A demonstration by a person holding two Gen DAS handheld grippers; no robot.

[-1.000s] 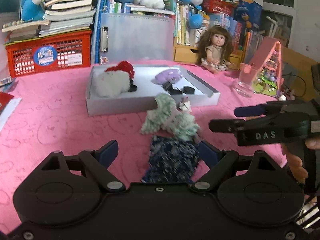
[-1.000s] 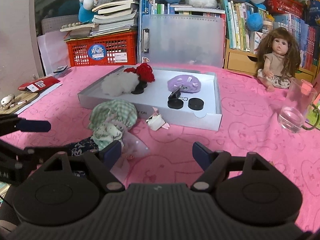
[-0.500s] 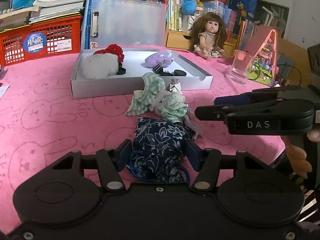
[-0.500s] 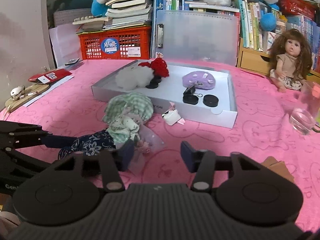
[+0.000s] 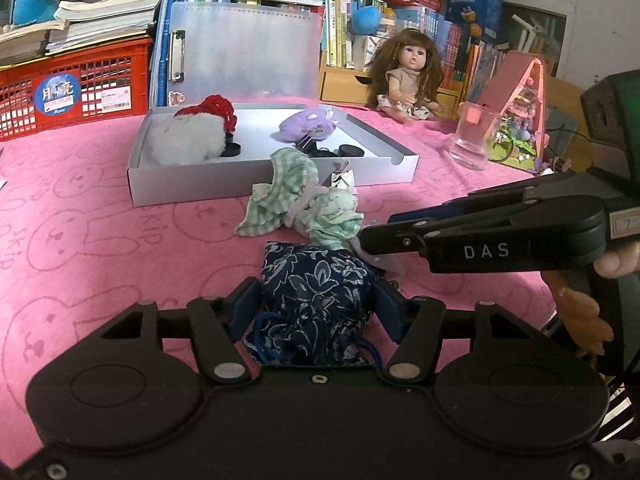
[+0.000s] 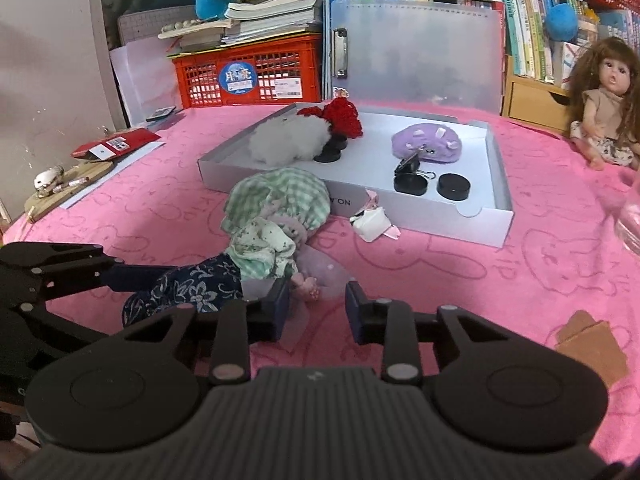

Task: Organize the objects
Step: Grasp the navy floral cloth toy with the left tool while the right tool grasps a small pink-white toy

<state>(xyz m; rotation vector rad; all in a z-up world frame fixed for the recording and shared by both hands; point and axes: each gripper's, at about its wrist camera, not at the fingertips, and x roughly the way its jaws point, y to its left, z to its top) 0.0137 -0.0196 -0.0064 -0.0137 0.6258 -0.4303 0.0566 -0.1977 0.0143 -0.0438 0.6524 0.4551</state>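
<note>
The left gripper (image 5: 316,306) is clamping the navy floral pouch (image 5: 316,288), its length running toward twelve o'clock. The right gripper (image 6: 316,300), jaws just narrowing, is straddling tiny doll feet (image 6: 306,282) without pressing.

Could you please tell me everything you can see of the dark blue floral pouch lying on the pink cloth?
The dark blue floral pouch looks like soft cloth, navy with a pale flower print, and a blue cord trails from its near end. It lies bunched on the pink tablecloth, in front of the white tray. The left gripper has closed onto its sides. Its far end touches the green checked cloth bundle.
</note>
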